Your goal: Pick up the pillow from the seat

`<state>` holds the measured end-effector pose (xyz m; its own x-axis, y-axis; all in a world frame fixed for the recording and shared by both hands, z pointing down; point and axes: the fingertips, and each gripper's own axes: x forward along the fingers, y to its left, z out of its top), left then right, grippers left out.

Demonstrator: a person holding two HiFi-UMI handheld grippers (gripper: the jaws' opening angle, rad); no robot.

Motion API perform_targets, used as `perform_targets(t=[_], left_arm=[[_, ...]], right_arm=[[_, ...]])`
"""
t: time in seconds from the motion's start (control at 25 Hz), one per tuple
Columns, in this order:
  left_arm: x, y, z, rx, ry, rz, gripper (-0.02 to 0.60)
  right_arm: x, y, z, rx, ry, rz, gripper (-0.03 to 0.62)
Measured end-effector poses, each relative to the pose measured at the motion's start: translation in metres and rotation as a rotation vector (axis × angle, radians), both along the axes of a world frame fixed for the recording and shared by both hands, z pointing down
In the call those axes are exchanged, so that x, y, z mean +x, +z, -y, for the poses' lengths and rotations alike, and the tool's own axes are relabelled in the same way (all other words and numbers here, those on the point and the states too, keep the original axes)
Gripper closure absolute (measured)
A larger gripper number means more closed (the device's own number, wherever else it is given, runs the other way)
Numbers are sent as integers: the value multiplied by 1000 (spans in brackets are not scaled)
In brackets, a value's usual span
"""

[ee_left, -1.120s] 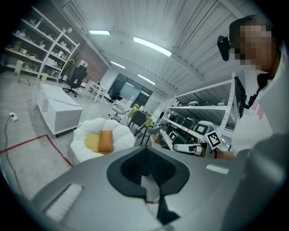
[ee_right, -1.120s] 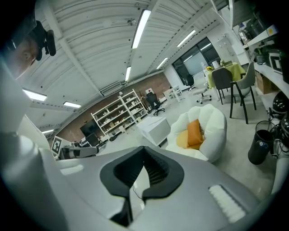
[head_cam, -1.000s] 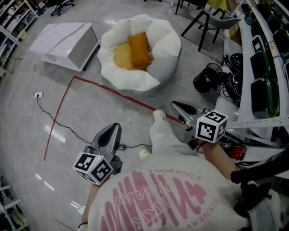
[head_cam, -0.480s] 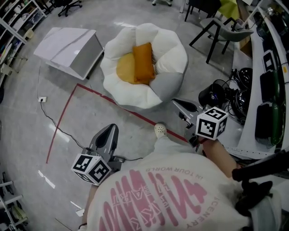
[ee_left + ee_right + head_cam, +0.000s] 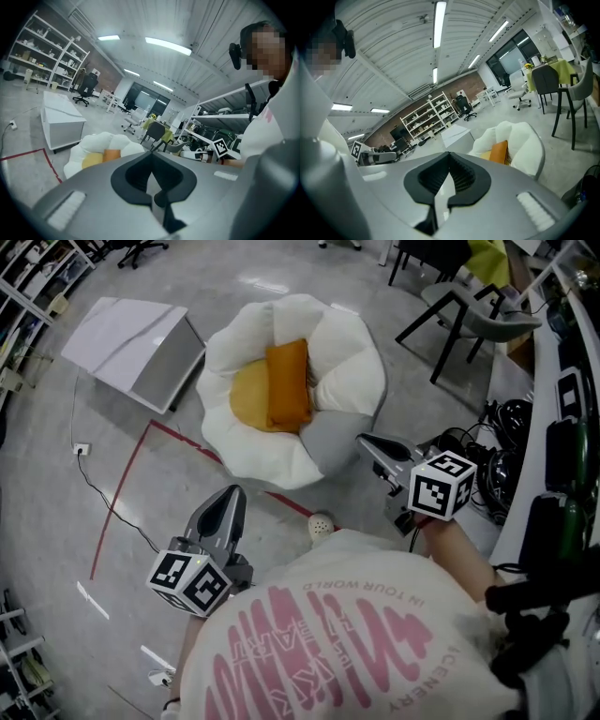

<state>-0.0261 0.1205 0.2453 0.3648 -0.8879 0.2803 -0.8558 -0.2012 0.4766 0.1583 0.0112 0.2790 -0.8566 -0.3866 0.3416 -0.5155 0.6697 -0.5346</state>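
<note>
- Left gripper [image 5: 151,152]: jaws shut tip to tip, nothing between them. It points toward the seat [image 5: 349,351] and is clear of it on the person's side.
- Right gripper [image 5: 449,153]: jaws also pressed together, empty. In the head view its tips sit just off the seat's grey lower section, not touching.
- Seat: a white, petal-shaped floor cushion, with the two grippers on either side of its near edge.
- Pillow [image 5: 288,382]: orange, oblong, lying in the seat's hollow. It lies partly over a round yellow cushion [image 5: 246,401], which is also inside the seat. Neither gripper touches it.
- Person's shoe [image 5: 321,524]: on the floor just short of the seat's near edge, between the grippers.
- Red tape line [image 5: 127,486]: on the floor, running under the seat's near edge and bending away to the seat's left in the head view.
- White cabinet [image 5: 131,338]: lying on the floor left of the seat, apart from it.
- Chair [image 5: 473,310]: beyond the seat's far right side.
</note>
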Motion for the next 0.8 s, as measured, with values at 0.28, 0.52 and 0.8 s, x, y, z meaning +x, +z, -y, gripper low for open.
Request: perform_targets(t=[0.28, 0.52, 0.8], left_arm=[[21, 5, 34, -19, 13, 12, 566], [30, 9, 48, -60, 17, 26, 566], [30, 12, 69, -51, 22, 24, 566]], right_arm=[[-1, 10, 41, -26, -20, 34, 588], [-7, 33, 35, -91, -73, 40, 588], [-16, 60, 30, -172, -81, 41, 588]])
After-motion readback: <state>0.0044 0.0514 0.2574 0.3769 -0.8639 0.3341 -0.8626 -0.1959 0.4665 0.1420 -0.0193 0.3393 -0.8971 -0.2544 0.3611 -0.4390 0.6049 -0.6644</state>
